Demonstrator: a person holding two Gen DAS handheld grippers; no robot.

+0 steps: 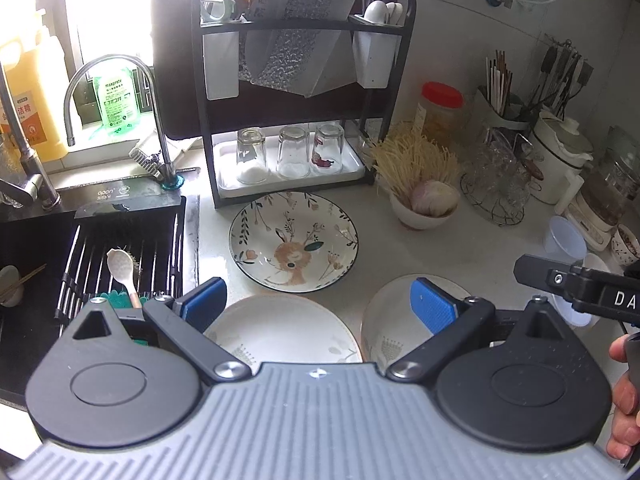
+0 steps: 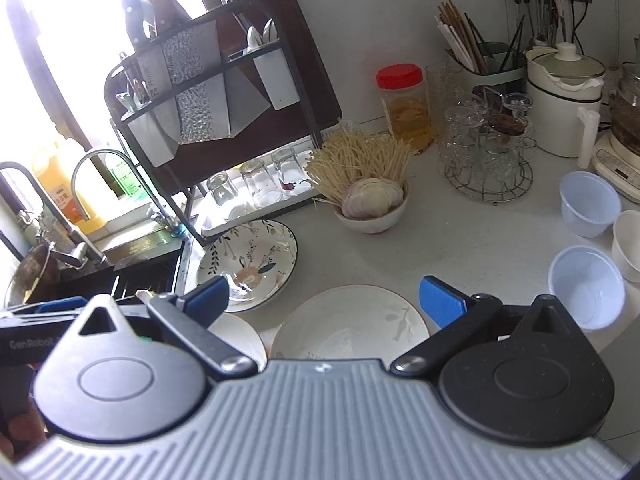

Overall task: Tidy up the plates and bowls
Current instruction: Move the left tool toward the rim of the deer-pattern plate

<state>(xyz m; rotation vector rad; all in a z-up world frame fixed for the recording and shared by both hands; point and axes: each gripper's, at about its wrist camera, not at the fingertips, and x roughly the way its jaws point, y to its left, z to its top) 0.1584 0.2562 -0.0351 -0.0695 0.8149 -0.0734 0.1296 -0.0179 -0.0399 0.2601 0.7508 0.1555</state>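
A floral plate with a deer print [image 1: 294, 242] lies on the counter in front of the dish rack; it also shows in the right wrist view [image 2: 248, 264]. Nearer, a plain white plate [image 1: 284, 330] and a white bowl [image 1: 384, 320] lie side by side. My left gripper [image 1: 320, 304] is open above them, empty. My right gripper [image 2: 324, 300] is open and empty over the white bowl [image 2: 352, 320], with the white plate's [image 2: 240, 336] edge under its left finger. Two translucent plastic bowls [image 2: 586, 292] [image 2: 588, 208] and a white cup [image 2: 630, 244] stand to the right.
A black dish rack [image 1: 296, 92] with upturned glasses [image 1: 292, 152] stands at the back. The sink [image 1: 92, 256] with a spoon [image 1: 122, 268] and faucet [image 1: 116, 80] is at left. A bowl of noodles and onion [image 2: 372, 200], a red-lidded jar [image 2: 404, 108], a glass stand [image 2: 488, 148] and a kettle [image 2: 560, 96] crowd the back right.
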